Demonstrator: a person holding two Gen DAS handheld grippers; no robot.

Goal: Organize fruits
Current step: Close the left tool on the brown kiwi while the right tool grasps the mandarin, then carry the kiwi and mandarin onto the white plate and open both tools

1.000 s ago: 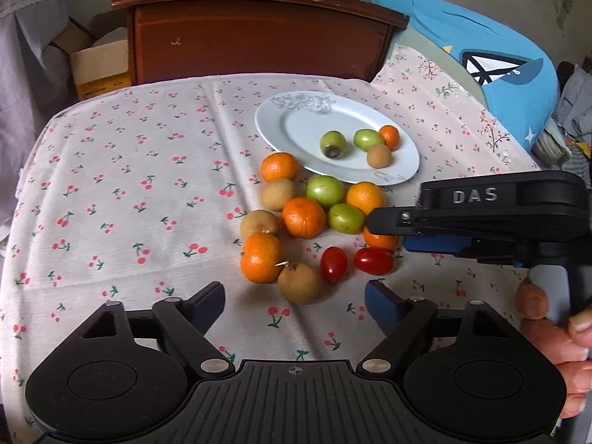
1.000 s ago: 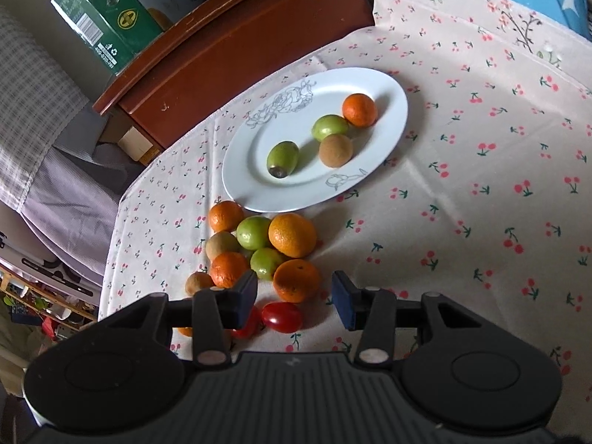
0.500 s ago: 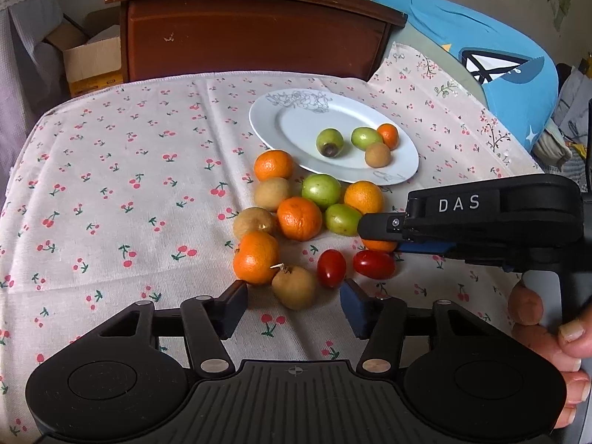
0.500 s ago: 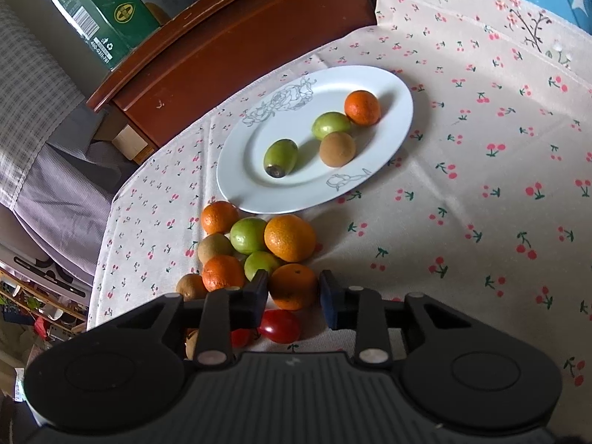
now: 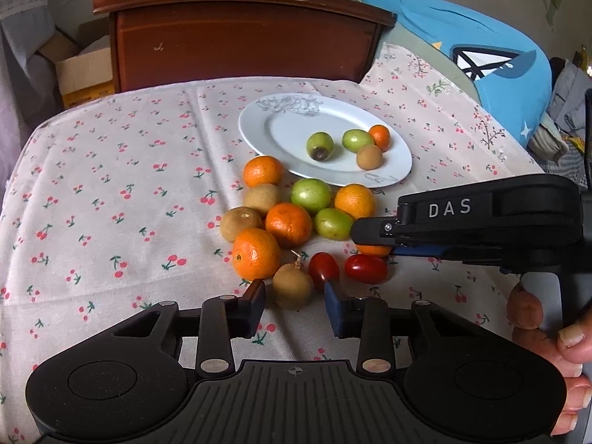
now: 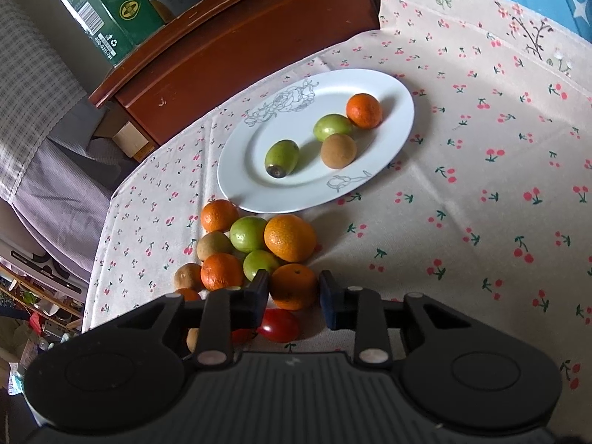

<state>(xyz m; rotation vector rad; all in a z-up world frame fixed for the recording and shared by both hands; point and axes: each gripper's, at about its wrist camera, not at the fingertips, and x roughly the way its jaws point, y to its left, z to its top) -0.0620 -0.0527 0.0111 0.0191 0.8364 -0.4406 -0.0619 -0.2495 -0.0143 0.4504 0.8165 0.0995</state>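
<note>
Both grippers were at the near end of the fruit heap, which lay on the cherry-print tablecloth [image 5: 111,185] in its middle part, just in front of the white plate [image 5: 266,129]; the plate stood toward the far edge and already carried four fruits, so the sorting looked only begun.

The left gripper [image 5: 295,301] had just been closing around the brown fruit [image 5: 292,285] at the nearest point of the heap; its pads stood close on both sides, but a small gap seemed to remain, so I judged it nearly pinched, not yet gripped.

The right gripper [image 6: 294,290] was narrowed on an orange [image 6: 294,285], and its pads appeared to press the peel on both sides.

The step in hand was picking up one fruit with each gripper; the next move called for finishing the left squeeze, then lifting straight up, because the red tomatoes [image 5: 366,268] and neighbouring oranges touched and could roll.
</note>
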